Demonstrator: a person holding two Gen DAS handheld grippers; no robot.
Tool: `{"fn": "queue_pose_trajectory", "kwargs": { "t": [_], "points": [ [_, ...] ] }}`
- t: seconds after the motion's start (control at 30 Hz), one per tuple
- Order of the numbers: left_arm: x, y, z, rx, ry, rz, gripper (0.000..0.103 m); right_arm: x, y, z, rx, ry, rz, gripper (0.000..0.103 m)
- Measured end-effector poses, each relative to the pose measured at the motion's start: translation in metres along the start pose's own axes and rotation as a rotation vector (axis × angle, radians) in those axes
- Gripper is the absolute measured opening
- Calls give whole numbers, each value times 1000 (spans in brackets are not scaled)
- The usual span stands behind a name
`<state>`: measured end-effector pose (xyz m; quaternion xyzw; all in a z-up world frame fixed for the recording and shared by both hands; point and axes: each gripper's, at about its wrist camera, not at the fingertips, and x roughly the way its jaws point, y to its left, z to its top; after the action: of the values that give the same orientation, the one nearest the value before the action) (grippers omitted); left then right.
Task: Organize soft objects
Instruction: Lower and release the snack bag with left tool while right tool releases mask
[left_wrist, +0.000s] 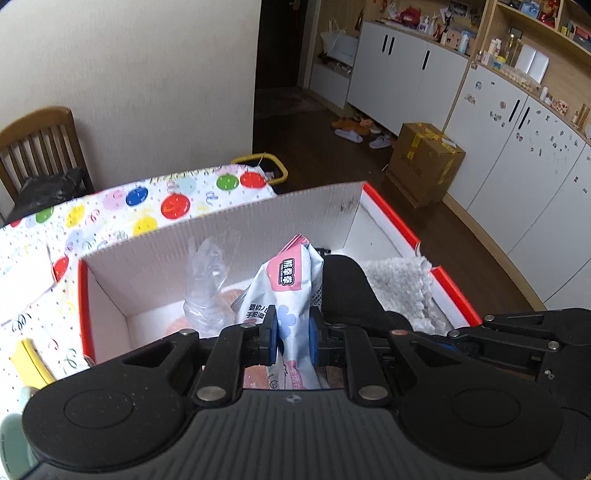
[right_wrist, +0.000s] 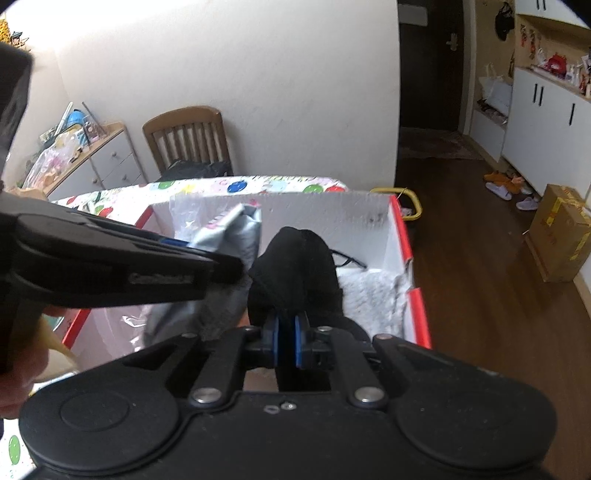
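Observation:
A white box with a red rim (left_wrist: 321, 210) stands on the balloon-print table. In the left wrist view my left gripper (left_wrist: 293, 338) is shut on a white and pink wet-wipes pack (left_wrist: 284, 280), held upright over the box. A black cloth (left_wrist: 347, 291) hangs just to its right. In the right wrist view my right gripper (right_wrist: 286, 341) is shut on that black cloth (right_wrist: 295, 273), above the box (right_wrist: 400, 229). The left gripper's body crosses that view at the left, with the pack (right_wrist: 236, 229) beside it. A grey fluffy towel (right_wrist: 373, 299) lies in the box at the right, and a clear plastic bag (left_wrist: 208, 280) at the left.
A wooden chair (right_wrist: 188, 136) stands behind the table (left_wrist: 122, 206). A yellow item (left_wrist: 31, 363) lies on the cloth at the left. On the wooden floor to the right are a cardboard carton (left_wrist: 424, 162), slippers (left_wrist: 351, 134) and white cabinets (left_wrist: 402, 74). A yellow-rimmed bin (left_wrist: 264, 166) sits beyond the table.

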<state>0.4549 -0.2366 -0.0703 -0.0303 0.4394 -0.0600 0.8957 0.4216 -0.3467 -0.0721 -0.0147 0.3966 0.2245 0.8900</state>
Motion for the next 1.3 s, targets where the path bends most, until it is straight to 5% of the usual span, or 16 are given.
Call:
{"fn": "queue_pose_trajectory", "kwargs": {
  "t": [0.4, 0.57, 0.73, 0.8, 0.87, 1.3],
  "points": [
    [10, 4, -10, -27, 42, -16, 18, 2, -2, -10, 5, 37, 31, 29],
    [7, 3, -14, -20, 39, -1, 30, -3, -6, -14, 9, 35, 35, 36],
    [2, 6, -16, -28, 31, -13, 31, -8, -7, -16, 9, 24, 33, 43],
    [-1, 7, -18, -32, 25, -13, 37, -11, -7, -16, 10, 16, 25, 45],
    [-7, 9, -19, -36, 15, -3, 62, -14, -9, -16, 12, 7, 22, 48],
    [-59, 23, -33, -56, -80, 15, 69, -42, -1, -11, 3, -40, 52, 68]
  ]
}}
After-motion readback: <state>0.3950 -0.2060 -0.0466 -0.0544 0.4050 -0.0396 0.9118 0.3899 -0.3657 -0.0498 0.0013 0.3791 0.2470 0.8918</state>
